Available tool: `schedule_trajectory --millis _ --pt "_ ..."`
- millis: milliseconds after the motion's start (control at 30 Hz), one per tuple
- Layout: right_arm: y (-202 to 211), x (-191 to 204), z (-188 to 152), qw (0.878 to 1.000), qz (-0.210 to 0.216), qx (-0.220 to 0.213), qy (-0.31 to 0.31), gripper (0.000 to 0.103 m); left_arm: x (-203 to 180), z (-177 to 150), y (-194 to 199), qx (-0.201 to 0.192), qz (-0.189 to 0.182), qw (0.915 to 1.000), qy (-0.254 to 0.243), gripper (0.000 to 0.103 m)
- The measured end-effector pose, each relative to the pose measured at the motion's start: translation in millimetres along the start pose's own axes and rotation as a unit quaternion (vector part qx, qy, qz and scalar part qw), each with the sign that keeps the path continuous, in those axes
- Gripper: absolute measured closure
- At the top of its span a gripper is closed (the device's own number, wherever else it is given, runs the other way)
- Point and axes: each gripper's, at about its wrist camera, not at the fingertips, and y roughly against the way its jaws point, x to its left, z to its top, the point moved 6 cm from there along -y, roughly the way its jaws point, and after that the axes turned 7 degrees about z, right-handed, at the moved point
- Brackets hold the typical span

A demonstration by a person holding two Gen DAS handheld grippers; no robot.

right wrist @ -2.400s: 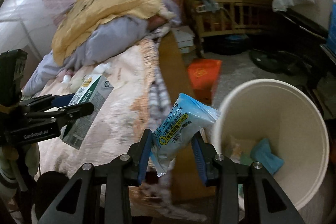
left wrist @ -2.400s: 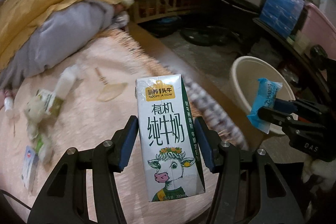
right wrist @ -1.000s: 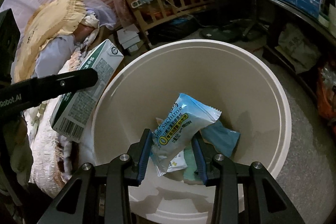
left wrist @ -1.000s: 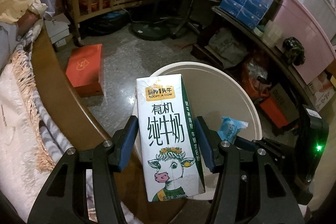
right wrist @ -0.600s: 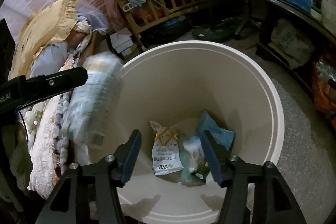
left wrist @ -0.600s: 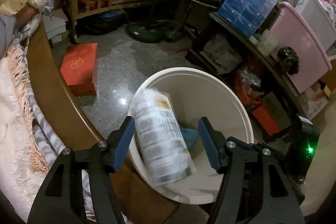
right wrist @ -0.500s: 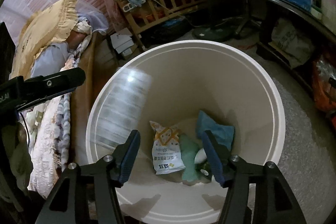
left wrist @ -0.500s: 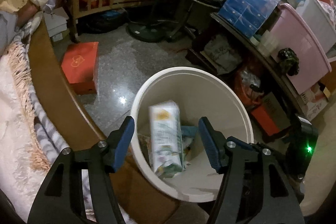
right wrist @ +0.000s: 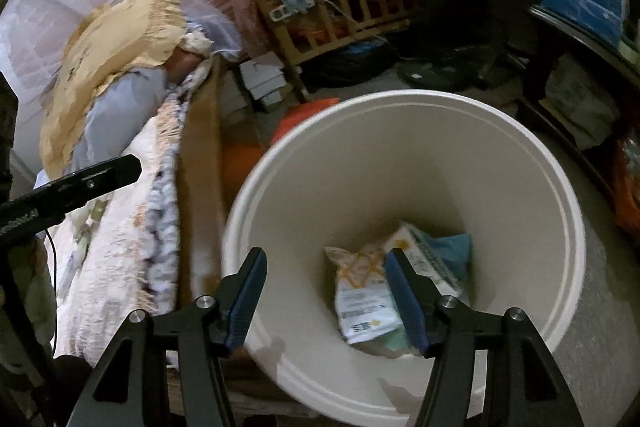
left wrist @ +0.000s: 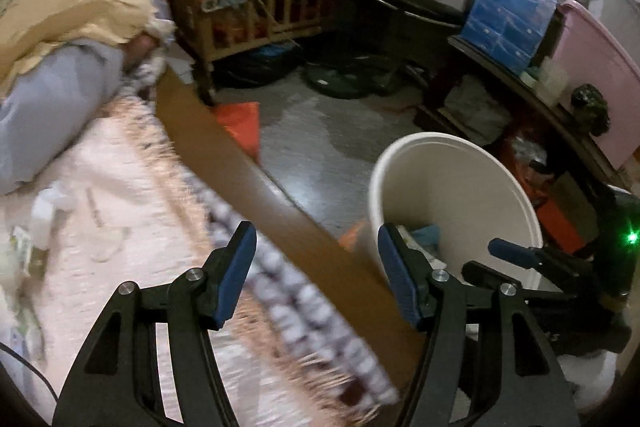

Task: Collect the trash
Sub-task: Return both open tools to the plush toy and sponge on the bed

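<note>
Cream plastic bin [right wrist: 552,187] is seen upright on the floor beside the bed [left wrist: 120,211], mouth facing up. Inside it, at the bottom, a milk carton [right wrist: 428,259] lies tilted with its long axis running toward the lower right, partly hidden behind a blue pad. A white snack packet [right wrist: 360,303] lies beside it. Both the left gripper [left wrist: 316,267] and the right gripper [right wrist: 326,291] are held apart, empty. Small items on the bed are blurred.

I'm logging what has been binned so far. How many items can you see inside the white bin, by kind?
milk carton: 1
snack packets: 3 (white-orange, blue, pale green mostly hidden)
Total: 4, all in the white bin
</note>
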Motion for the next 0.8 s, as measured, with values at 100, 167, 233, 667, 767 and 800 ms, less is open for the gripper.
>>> schedule_trajectory --millis 100,167,233,667,767,800 --pt "-3 22 2 1.000 0.011 -0.001 0.011 0.043 24 -4 9 -0.007 0.016 0.9998 0.013 0.041" --pt "-6 34 3 1.000 0.017 -0.002 0.017 0.042 37 -5 14 -0.008 0.024 0.9994 0.024 0.041" --pt "-8 48 4 0.999 0.024 -0.001 0.025 0.040 55 -9 20 -0.013 0.033 0.9988 0.034 0.041" --pt "-37 164 1 0.992 0.077 0.016 0.099 0.034 159 -59 61 -0.023 0.092 0.9901 0.104 0.041" --pt "-48 187 -4 0.989 0.085 0.027 0.115 0.034 187 -74 67 -0.016 0.107 0.9868 0.120 0.041" --pt "-54 198 -6 0.988 0.090 0.033 0.122 0.034 199 -81 69 -0.013 0.115 0.9853 0.126 0.041"
